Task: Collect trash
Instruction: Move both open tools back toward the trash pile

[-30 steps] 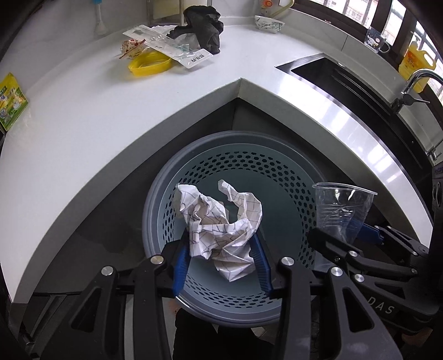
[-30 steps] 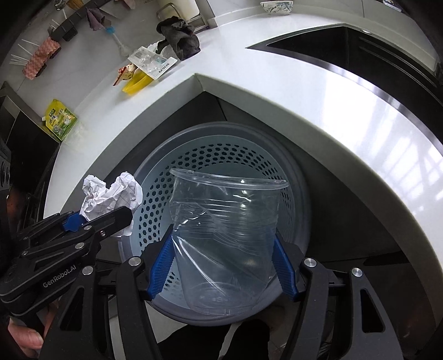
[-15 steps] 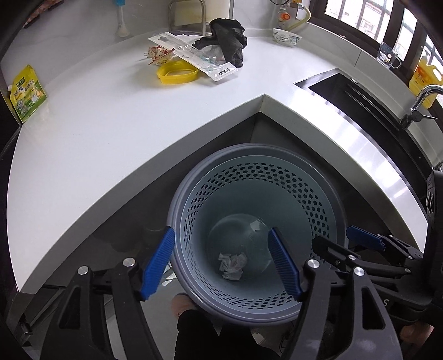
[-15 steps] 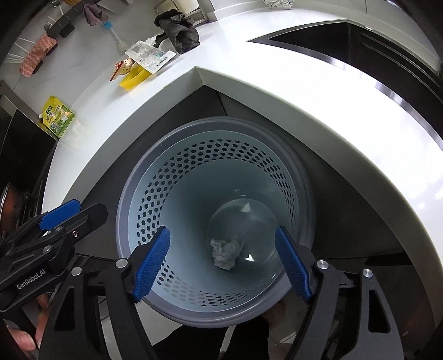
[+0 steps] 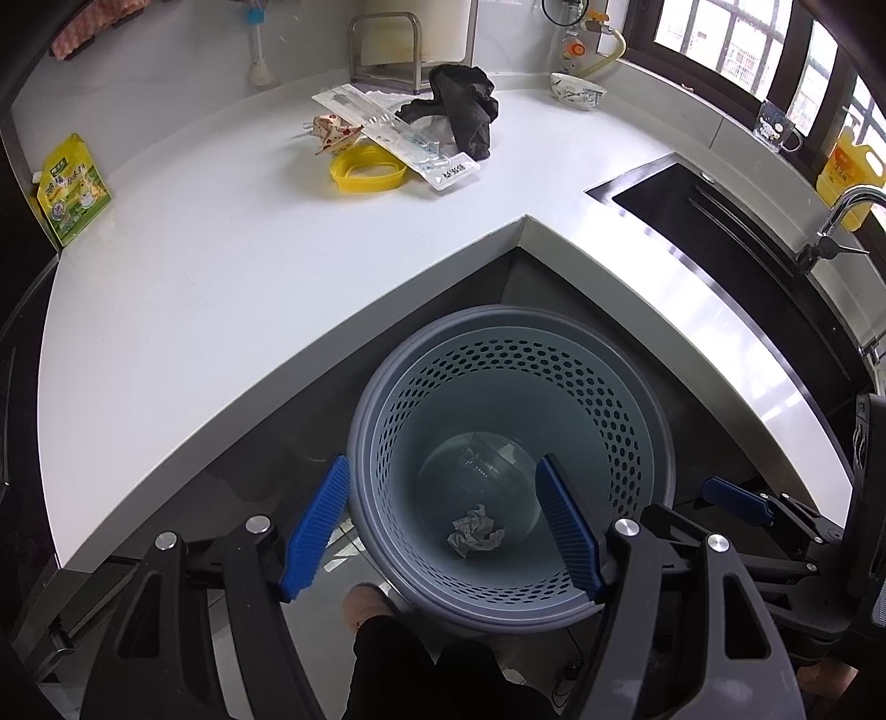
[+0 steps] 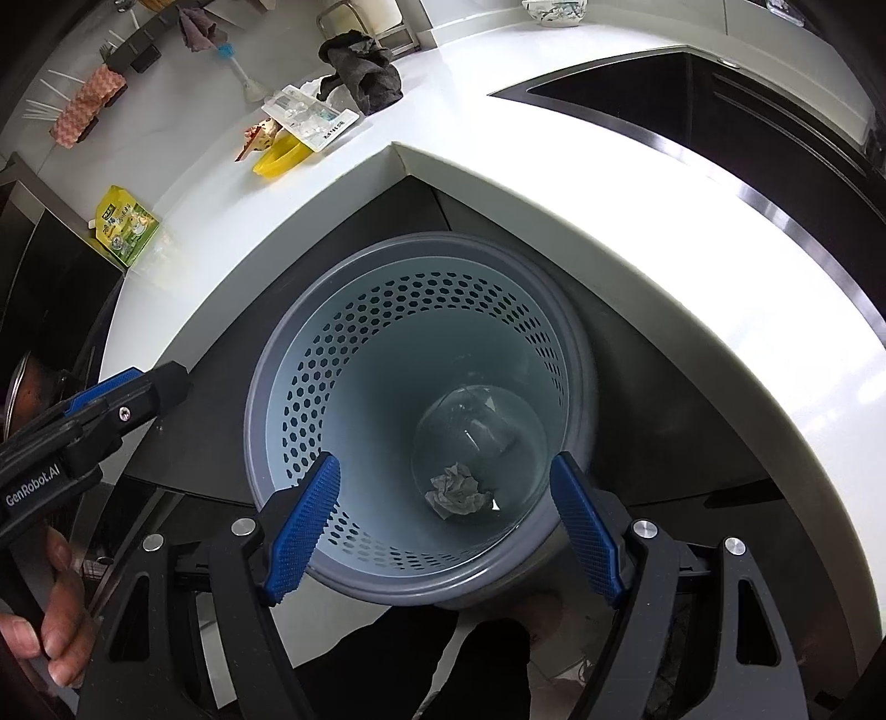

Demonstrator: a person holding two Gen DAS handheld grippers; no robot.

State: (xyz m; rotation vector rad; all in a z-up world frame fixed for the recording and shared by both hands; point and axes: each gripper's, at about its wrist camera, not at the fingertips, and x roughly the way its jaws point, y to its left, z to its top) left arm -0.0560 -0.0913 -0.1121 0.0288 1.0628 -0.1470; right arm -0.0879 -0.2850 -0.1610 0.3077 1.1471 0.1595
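Both hand-held grippers, left (image 5: 443,531) and right (image 6: 443,526), hang spread apart and empty over the bin (image 5: 382,387); crumpled paper (image 5: 476,536) lies at six o'clock beside the clear cup (image 5: 482,471).

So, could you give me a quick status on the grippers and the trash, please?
Left gripper open, empty. Right gripper open, empty. Crumpled paper and clear cup lie in the bin. Nothing in the way.

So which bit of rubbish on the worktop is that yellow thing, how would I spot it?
Start at the white corner worktop, then look to its far side where a small heap of litter lies before the metal rack. The yellow ring-shaped tray sits at the heap's near edge, beside a clear plastic packet and black cloth; nothing else in the heap is bright yellow.
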